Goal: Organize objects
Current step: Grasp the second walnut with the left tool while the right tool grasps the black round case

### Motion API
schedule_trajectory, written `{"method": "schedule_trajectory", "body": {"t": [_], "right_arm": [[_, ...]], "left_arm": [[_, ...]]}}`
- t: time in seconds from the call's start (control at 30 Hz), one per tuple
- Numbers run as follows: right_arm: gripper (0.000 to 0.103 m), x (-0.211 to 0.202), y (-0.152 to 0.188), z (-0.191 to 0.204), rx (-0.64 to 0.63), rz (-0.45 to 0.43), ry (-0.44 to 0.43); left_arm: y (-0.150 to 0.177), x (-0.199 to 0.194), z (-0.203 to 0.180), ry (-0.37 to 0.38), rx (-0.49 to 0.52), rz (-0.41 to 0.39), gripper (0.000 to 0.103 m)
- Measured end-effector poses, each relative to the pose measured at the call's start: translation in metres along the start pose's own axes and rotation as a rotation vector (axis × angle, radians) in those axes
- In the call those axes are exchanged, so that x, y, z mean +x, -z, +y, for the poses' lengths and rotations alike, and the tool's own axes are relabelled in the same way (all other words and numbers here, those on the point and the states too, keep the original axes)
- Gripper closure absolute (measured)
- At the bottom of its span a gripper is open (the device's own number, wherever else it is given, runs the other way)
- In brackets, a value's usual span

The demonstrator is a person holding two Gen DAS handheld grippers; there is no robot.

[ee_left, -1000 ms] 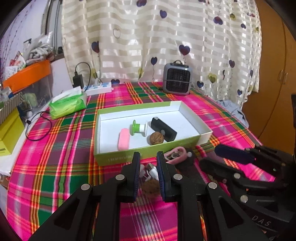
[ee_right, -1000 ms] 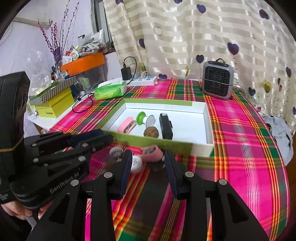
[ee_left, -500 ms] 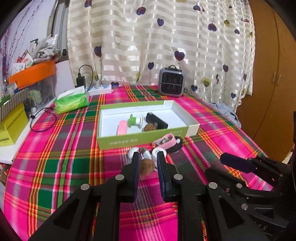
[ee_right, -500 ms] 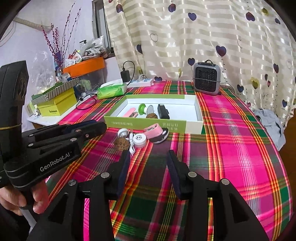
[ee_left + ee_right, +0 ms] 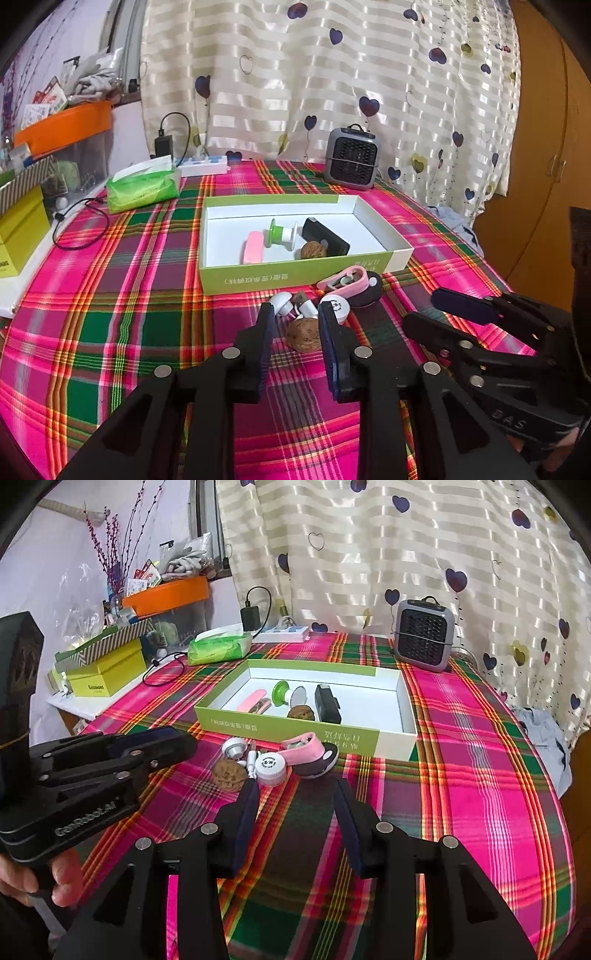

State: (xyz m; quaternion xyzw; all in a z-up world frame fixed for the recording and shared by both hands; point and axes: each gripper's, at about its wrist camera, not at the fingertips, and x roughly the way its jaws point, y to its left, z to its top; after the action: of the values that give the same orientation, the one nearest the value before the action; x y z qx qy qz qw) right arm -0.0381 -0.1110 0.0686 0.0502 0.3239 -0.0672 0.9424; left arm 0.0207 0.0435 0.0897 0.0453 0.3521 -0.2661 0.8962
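Note:
A brown walnut [image 5: 303,334] lies on the plaid cloth between the jaws of my left gripper [image 5: 295,314]; the jaws are opening and the pads stand clear of it. My right gripper [image 5: 297,790] is open with nothing between its fingers, just short of a small pile: a white round cap [image 5: 271,764], white earphones [image 5: 234,746], and a pink clip-like item [image 5: 303,747] on a black oval thing [image 5: 321,762]. Behind the pile stands the green and white box [image 5: 295,280], which holds a pink item [image 5: 254,246], a green spool [image 5: 282,232], a black block [image 5: 325,236] and a second walnut [image 5: 314,251].
A grey heater [image 5: 352,158] stands at the back of the table by the curtain. A green tissue pack [image 5: 142,184], a charger with cable [image 5: 164,146] and yellow boxes [image 5: 107,672] sit at the left. A hand [image 5: 44,875] grips the left gripper's handle.
Both grippers have drawn back from the box. The left jaws, nearly shut before, have spread wider on either side of the walnut. The right jaws have widened slightly.

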Motion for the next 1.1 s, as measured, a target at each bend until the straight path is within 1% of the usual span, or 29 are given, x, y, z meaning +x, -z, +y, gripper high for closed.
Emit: {"method": "schedule_trajectory", "body": {"t": [0.13,0.4,0.53,0.7,0.87,1.03,1.1], "right_arm": [[0.060,0.009,-0.003,-0.005,-0.011,0.019,-0.007],[0.060,0.030,-0.008,-0.019,-0.031,0.074,-0.038],[0.060,0.040,-0.012,-0.027,-0.039,0.096,-0.064],[0.060,0.054,-0.017,-0.032,-0.041,0.129,-0.110],[0.060,0.069,-0.022,-0.033,-0.048,0.175,-0.132],[0.060,0.078,-0.025,-0.035,-0.052,0.193,-0.140],[0.062,0.080,-0.027,-0.036,-0.060,0.198,-0.146]], "left_arm": [[-0.002,0.003,-0.003,0.013,0.010,0.006,0.080],[-0.004,0.023,-0.001,0.014,0.012,0.061,0.079],[-0.005,0.033,0.002,0.021,0.006,0.084,0.074],[-0.006,0.038,0.002,0.036,0.004,0.095,0.072],[-0.007,0.042,0.002,0.045,0.009,0.106,0.072],[-0.007,0.044,0.003,0.060,0.004,0.111,0.071],[-0.006,0.045,0.002,0.067,0.008,0.119,0.071]]}}
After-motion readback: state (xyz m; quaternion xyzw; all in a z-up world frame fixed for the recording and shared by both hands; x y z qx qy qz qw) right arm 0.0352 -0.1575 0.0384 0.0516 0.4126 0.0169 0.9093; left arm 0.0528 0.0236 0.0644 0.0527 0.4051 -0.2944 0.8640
